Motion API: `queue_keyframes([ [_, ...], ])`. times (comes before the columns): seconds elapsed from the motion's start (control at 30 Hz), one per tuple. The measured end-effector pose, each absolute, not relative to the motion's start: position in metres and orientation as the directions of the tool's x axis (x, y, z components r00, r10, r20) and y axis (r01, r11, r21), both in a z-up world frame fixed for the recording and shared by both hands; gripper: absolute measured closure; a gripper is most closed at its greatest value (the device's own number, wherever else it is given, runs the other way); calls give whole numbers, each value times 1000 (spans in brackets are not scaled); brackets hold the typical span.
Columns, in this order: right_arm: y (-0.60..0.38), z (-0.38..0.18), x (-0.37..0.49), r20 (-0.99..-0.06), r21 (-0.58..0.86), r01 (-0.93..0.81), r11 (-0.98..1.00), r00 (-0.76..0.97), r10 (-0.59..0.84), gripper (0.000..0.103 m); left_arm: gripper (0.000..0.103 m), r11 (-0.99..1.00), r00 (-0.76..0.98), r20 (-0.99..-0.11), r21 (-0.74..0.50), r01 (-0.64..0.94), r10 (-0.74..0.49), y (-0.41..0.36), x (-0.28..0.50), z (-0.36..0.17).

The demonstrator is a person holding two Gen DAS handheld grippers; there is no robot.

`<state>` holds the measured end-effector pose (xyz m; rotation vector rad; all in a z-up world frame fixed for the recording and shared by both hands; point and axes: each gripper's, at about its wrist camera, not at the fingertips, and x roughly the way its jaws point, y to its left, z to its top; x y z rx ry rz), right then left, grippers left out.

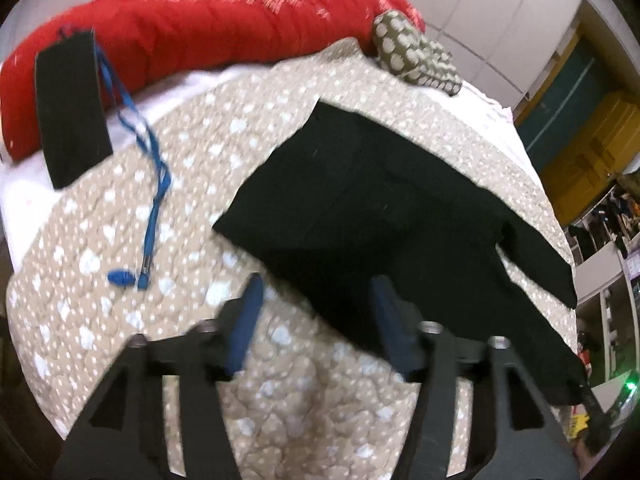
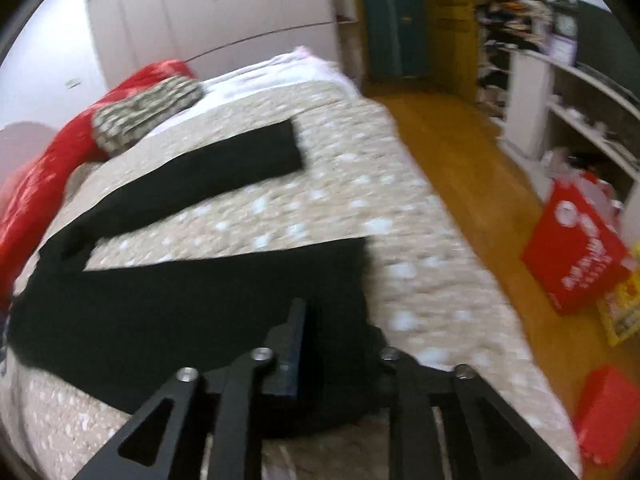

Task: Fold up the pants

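Note:
Black pants (image 1: 384,200) lie spread flat on a beige dotted quilt (image 1: 192,184), waist toward the left wrist view, two legs splayed apart in the right wrist view (image 2: 192,296). My left gripper (image 1: 318,284) is open and empty, hovering just above the near waist edge; its right finger overlaps the black cloth. My right gripper (image 2: 336,316) is open above the end of the near leg. Its left finger (image 2: 296,336) shows over the cloth; the right finger is hard to make out against the black fabric.
A red duvet (image 1: 192,20) and a dotted pillow (image 1: 412,52) lie at the bed's far side. A small black pouch (image 1: 70,108) with a blue lanyard (image 1: 154,184) lies on the quilt at left. Wooden floor (image 2: 472,168), red boxes (image 2: 576,256) and shelves flank the bed.

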<state>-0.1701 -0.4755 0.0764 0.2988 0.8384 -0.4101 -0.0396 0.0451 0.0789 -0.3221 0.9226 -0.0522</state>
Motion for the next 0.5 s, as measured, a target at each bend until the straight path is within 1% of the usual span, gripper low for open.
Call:
queue_keyframes([
  [0.07, -483, 87, -177, -759, 42, 523, 852, 571, -313, 78, 42, 961, 627, -763, -263, -80, -157, 39, -37, 85],
  [0.1, -483, 93, -180, -752, 41, 528, 848, 575, -322, 78, 42, 966, 631, -762, -249, -72, -149, 36, -35, 87],
  [0.2, -478, 112, -177, -733, 60, 498, 865, 610, -301, 78, 42, 972, 623, -768, -230, -53, -148, 28, -24, 88],
  [0.27, -462, 125, -168, -705, 78, 451, 889, 656, -271, 78, 42, 975, 621, -770, -220, -41, -148, 22, -19, 88],
  [0.33, -438, 130, -151, -687, 101, 370, 924, 697, -204, 78, 42, 979, 622, -771, -199, -29, -139, 15, -13, 86],
  [0.4, -413, 129, -134, -692, 125, 257, 958, 715, -102, 78, 42, 982, 613, -778, -187, -18, -137, 10, -6, 83],
  [0.5, -366, 113, -98, -712, 197, 42, 980, 693, 113, 78, 42, 986, 601, -789, -166, -16, -123, 6, 5, 76],
])
